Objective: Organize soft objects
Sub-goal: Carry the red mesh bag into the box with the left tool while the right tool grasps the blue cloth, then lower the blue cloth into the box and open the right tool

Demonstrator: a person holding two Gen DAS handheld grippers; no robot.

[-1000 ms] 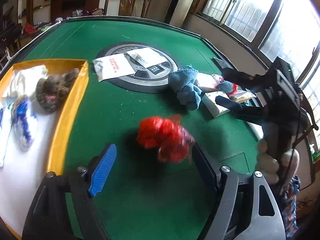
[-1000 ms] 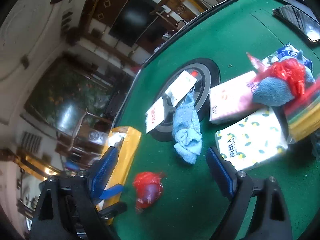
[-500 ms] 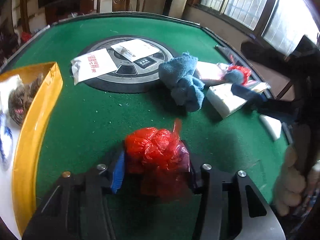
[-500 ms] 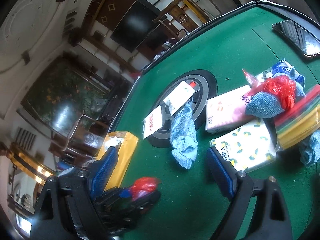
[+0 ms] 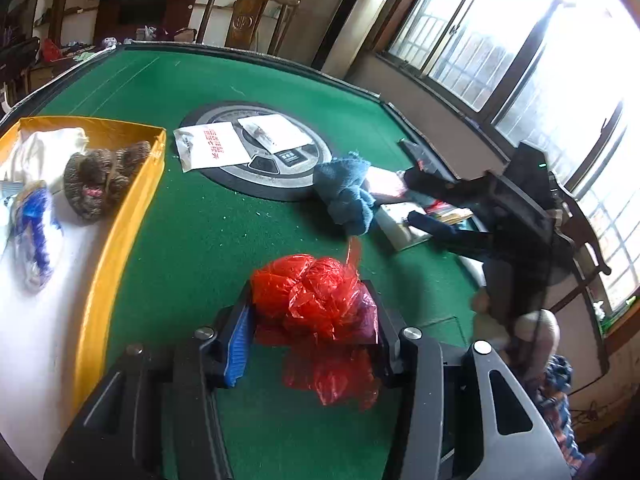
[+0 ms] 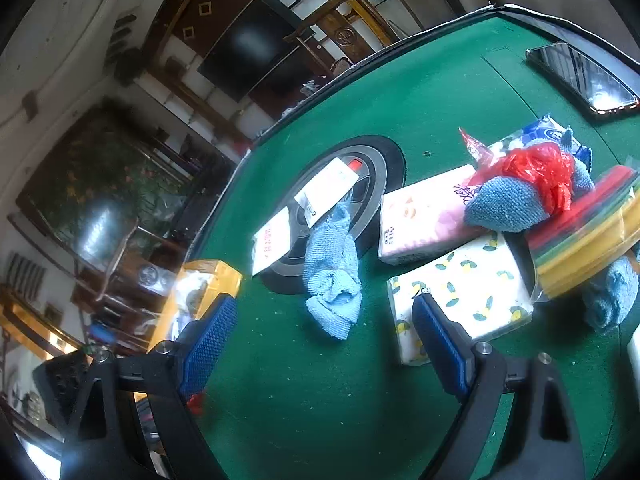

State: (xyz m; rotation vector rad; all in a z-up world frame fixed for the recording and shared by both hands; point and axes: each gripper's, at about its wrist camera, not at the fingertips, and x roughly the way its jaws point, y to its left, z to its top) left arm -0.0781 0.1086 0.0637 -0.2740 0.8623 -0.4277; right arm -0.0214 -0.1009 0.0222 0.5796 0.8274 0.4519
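Observation:
My left gripper (image 5: 310,316) is shut on a crumpled red plastic bag (image 5: 316,300) and holds it above the green felt table (image 5: 192,232). A yellow-rimmed tray (image 5: 120,216) at the left holds a brown knitted item (image 5: 100,184), a white cloth and a blue-and-white bag. A blue towel (image 5: 348,196) lies mid-table; it also shows in the right wrist view (image 6: 332,276). My right gripper (image 6: 320,344) is open and empty, hovering in front of that towel.
Two tissue packs (image 6: 460,296) and a pile of a grey-blue cloth, another red bag (image 6: 536,176) and coloured cloths (image 6: 584,232) lie at the right. Paper packets (image 5: 212,148) rest on a round centre plate. A phone (image 6: 580,76) lies far right.
My left gripper moved up to the red bag, closed on it and lifted it off the felt. My right gripper stayed open and drifted slightly nearer the blue towel.

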